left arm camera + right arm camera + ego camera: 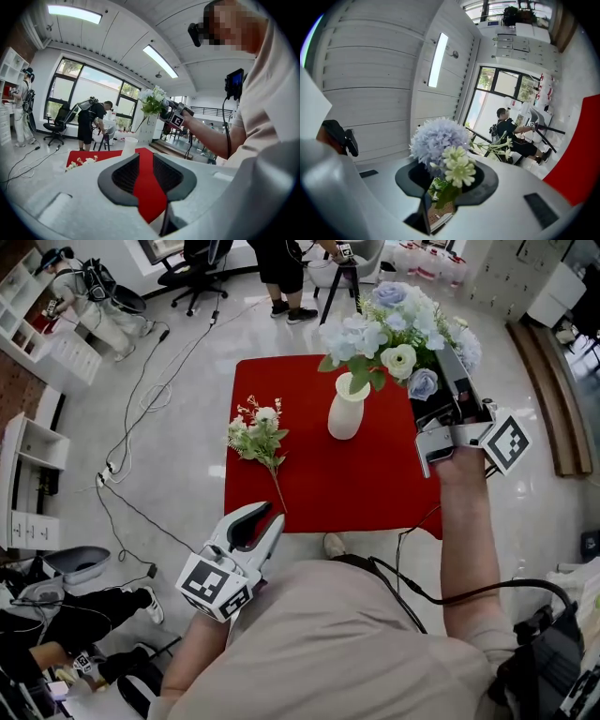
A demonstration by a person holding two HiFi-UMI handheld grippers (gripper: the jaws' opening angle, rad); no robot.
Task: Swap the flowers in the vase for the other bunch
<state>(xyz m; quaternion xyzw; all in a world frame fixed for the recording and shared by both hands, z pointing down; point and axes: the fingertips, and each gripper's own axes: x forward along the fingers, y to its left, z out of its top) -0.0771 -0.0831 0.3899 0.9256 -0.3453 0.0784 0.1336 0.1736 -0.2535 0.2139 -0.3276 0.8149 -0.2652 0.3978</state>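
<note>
Right gripper (pixel 442 357): in my right hand, raised and tilted upward, with the jaws narrowed onto the stems of the bouquet. In the right gripper view (pixel 446 180) green stems and leaves sit pinched between the dark pads.
Bouquet (pixel 394 329): pale blue, lilac and cream blooms with green leaves, held up over the far right part of the table. The left gripper view shows a long stem trailing down toward the vase mouth.
Vase (pixel 344 407): white, narrow-necked, upright on the red cloth near its centre, below and left of the blooms.
Small white spray (pixel 258 437): the second bunch, lying flat on the cloth's left side, well apart from the vase, its stem pointing toward my edge.
Left gripper (pixel 270 521): in my left hand, low at the near edge of the table, jaws apart with nothing between them; only red cloth shows through the gap (pixel 145 157).
Red cloth (pixel 375 474): covers the square table.
Floor: black cables (pixel 141 399) run across pale tiles.
</note>
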